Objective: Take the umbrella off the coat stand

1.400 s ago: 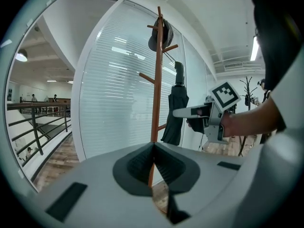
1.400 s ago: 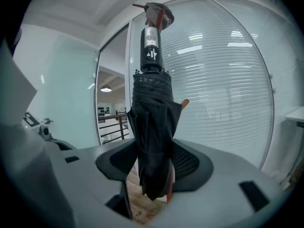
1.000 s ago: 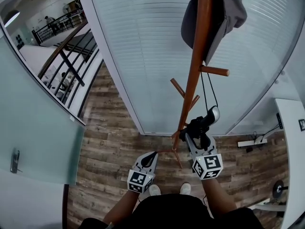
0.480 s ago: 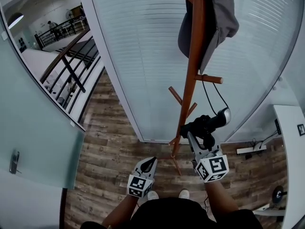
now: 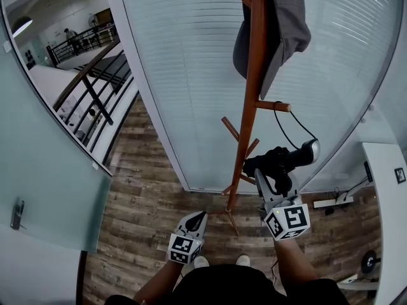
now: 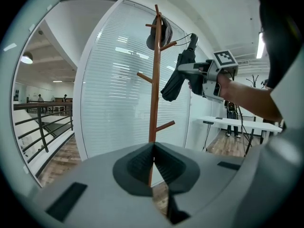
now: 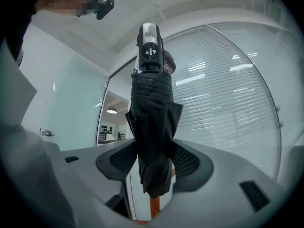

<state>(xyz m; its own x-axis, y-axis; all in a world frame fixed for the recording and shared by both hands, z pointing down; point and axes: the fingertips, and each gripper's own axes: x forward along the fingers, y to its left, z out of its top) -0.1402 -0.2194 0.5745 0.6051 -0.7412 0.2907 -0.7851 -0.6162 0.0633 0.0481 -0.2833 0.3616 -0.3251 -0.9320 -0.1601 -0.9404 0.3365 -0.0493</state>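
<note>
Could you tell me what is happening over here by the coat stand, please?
A person is working with a claw in each hand. The right claw is clamped around the folded black umbrella, held up beside the wooden coat stand. The umbrella's strap is looped over a side peg, so it is not yet free. The left claw is shut and empty, held low in front of the stand. A grey hat hangs near the top.

Coat stand (image 5: 245,132) stands just before the blind wall (image 5: 184,75), with a garment (image 5: 283,24) on its top. Umbrella (image 5: 280,164) is right of the pole, clamped in the right tongs (image 5: 270,173), its cord running up to 1 peg. Left tongs (image 5: 202,215) are lower left, near the base. Railing (image 5: 89,75) is far left, bench (image 5: 388,196) far right.
</note>
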